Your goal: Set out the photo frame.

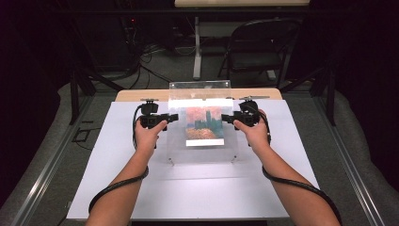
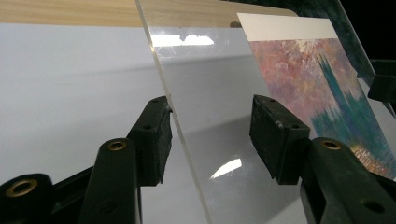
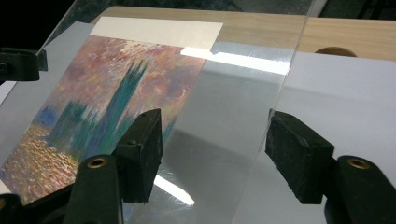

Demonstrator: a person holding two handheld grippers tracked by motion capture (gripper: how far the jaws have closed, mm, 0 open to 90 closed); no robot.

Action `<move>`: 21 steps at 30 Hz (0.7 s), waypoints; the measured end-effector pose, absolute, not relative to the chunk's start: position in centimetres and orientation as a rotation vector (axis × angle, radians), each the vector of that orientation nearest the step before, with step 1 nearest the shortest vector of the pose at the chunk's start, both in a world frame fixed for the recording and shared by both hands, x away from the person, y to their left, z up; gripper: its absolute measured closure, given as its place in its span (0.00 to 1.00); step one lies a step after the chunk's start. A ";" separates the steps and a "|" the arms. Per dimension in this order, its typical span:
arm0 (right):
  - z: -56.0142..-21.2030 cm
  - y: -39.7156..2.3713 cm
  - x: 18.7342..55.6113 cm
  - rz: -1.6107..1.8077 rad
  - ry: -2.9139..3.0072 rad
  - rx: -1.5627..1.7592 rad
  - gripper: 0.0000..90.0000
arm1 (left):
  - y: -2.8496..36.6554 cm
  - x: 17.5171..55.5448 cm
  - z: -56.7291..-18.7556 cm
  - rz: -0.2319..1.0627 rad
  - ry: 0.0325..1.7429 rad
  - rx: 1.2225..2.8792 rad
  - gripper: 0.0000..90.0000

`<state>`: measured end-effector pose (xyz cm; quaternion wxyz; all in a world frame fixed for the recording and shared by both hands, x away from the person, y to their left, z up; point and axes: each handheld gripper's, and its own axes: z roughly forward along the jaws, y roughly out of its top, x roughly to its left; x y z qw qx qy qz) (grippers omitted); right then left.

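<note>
Beyond my jaws a wooden table [image 1: 141, 95] edges the white board [image 1: 197, 188], with a dark folding chair [image 1: 256, 47] on grey floor [image 1: 179, 70] farther off

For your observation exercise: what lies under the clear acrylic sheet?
Under the clear acrylic sheet lies a painted print of pink sky and blue-green towers, over the white mat. No part of the print looks covered.

White sheet [image 1: 197, 188] over a wooden table [image 1: 141, 95], black folding chair [image 1: 256, 52] behind, grey floor [image 1: 348, 122]
</note>
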<state>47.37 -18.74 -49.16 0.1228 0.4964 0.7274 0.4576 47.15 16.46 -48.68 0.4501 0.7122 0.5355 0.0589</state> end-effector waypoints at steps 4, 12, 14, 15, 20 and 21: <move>-48.4 -18.9 46.6 1.343 2.117 1.410 0.45 | 16.9 46.4 -48.0 0.152 1.292 1.758 0.58; -47.2 -19.2 45.2 1.350 2.107 1.375 0.51 | 17.3 45.1 -46.9 0.168 1.247 1.762 0.64; -46.9 -19.3 44.9 1.350 2.108 1.364 0.53 | 17.4 44.7 -46.6 0.176 1.237 1.761 0.65; -46.8 -19.4 44.7 1.349 2.110 1.357 0.53 | 17.4 44.6 -46.5 0.180 1.233 1.761 0.65; -46.1 -19.4 43.9 1.332 2.113 1.334 0.55 | 17.5 43.8 -45.9 0.195 1.212 1.772 0.67; -46.0 -19.4 43.8 1.328 2.114 1.325 0.56 | 17.5 43.7 -45.8 0.196 1.206 1.776 0.67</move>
